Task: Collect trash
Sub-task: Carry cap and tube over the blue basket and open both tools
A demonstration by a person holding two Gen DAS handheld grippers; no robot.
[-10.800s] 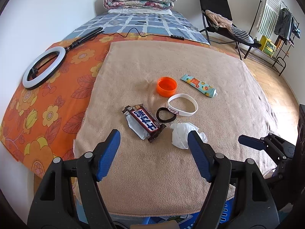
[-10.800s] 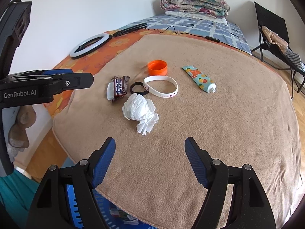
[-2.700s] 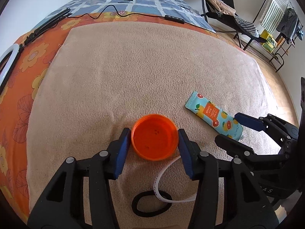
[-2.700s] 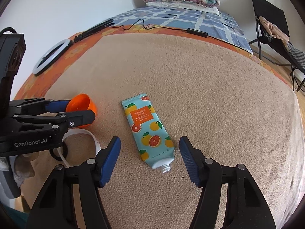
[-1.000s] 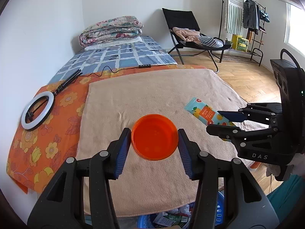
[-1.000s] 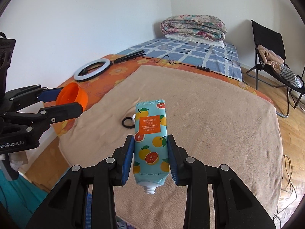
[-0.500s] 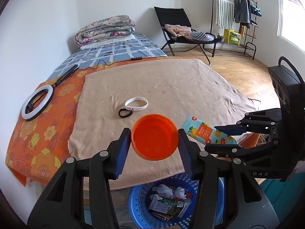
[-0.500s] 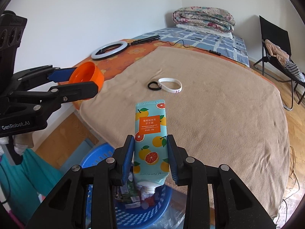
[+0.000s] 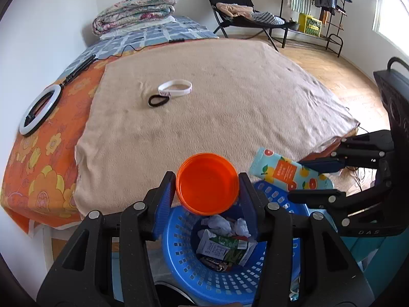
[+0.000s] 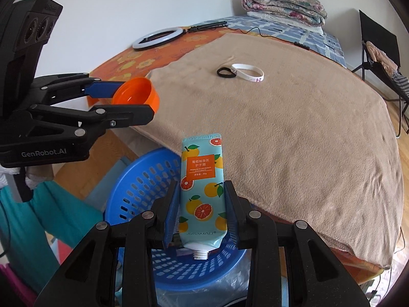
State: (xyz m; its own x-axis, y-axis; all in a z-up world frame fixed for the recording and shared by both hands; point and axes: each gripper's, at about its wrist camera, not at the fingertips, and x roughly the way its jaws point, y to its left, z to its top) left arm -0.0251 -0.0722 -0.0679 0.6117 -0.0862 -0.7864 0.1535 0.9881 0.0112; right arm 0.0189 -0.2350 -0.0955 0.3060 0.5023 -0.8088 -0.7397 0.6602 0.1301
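Basket (image 9: 179,250) directly below both grippers. Left gripper (image 9: 207,192) clamped on orange cap (image 9: 207,183), above near rim; right gripper (image 10: 202,204) pinching tube (image 10: 202,186), long axis along fingers, nozzle down, probably nearer centre.

In the left wrist view, the cap (image 9: 208,183) and claw arms hide part of the blue basket (image 9: 179,261), whose near rim the bottom edge cuts off. In the right wrist view, the tube (image 10: 203,192) covers its contents. The wristband's (image 10: 248,73) print is too small to read.
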